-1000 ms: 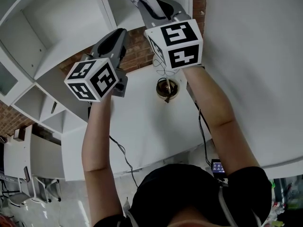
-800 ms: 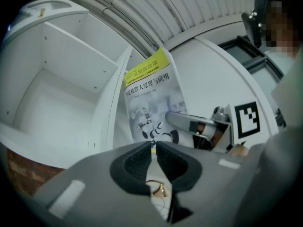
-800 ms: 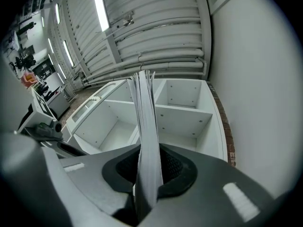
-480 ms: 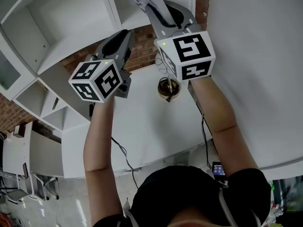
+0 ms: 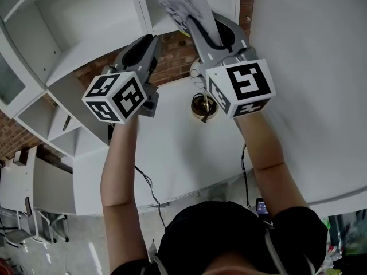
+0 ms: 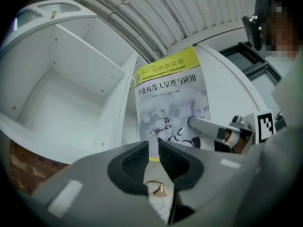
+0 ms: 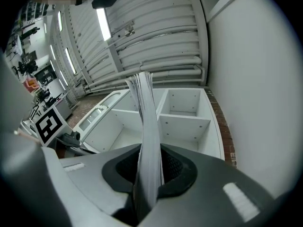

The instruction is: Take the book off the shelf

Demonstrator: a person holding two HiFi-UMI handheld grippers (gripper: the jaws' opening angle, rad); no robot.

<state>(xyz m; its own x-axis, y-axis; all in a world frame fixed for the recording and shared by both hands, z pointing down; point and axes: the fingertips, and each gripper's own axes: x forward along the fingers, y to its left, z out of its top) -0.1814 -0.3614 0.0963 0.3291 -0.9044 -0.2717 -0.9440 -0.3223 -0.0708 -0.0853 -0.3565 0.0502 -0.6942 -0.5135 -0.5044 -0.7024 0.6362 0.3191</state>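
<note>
1. Two grippers are raised towards the white shelf (image 5: 86, 22).
2. Left gripper (image 6: 154, 144): its jaws have just been opening to a narrow gap, with nothing clamped between them.
3. Book (image 6: 170, 103): upright by the front edge of the shelf's divider, its cover facing the left gripper.
4. Right gripper (image 7: 150, 151): its pads are clamped on the book's lower edge.

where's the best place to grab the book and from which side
Probably the lower page edge, opposite the spine, coming in from that open side with a jaw on each cover: the book stands upright, thin and flat-faced. The right gripper is clamped on it just so.
</note>
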